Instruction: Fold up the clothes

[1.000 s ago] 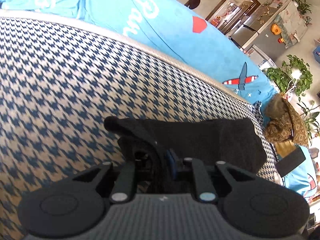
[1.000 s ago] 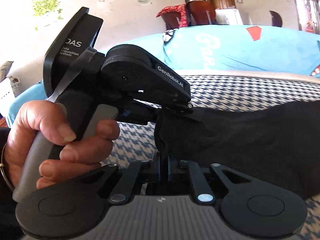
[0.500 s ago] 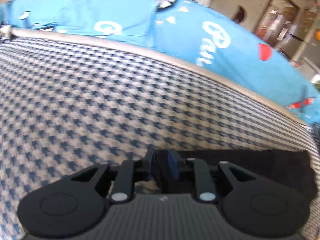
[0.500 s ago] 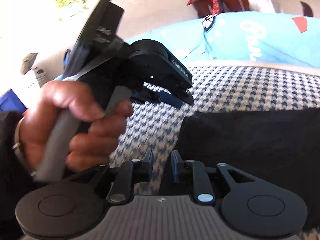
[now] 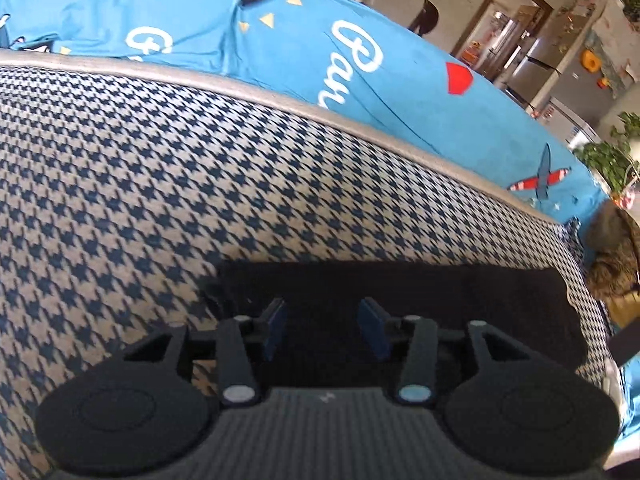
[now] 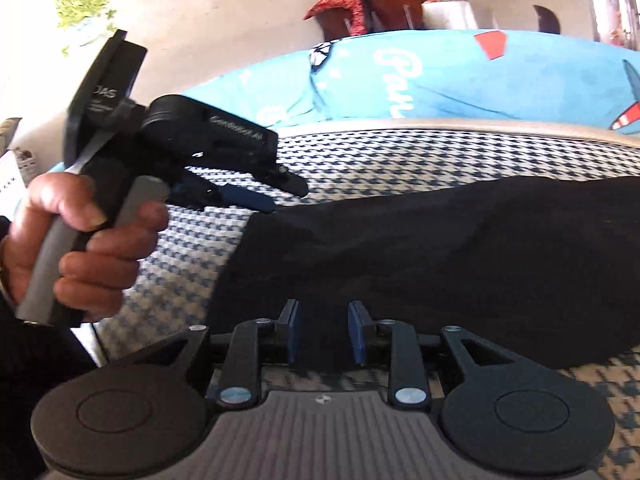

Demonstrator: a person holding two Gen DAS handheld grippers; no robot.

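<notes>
Both grippers are over the dark garment right now, and neither has a grip on it. The left gripper sits low in the centre of its own view, blue fingers spread wide with only black cloth showing in the gap, nothing pinched. From the right wrist view the same tool is at upper left, a hand wrapped round its handle, its blue tips poised just over the garment's left corner. The right gripper is at bottom centre of its frame, fingers parted a moderate way, straddling the near edge of the cloth without closing on it. The garment itself lies flat on the houndstooth cushion, a long dark band running from centre to the right edge in both views, edges fairly straight and the top smooth, so it reads to me as a piece already laid down in some folded shape. Fingers open and low like this suits either a release just after laying cloth down or a line-up for a fresh pinch on edge and corner; the frames don't settle which. Behind, the blue printed cover fills the upper part of the frame, well clear of the work.
</notes>
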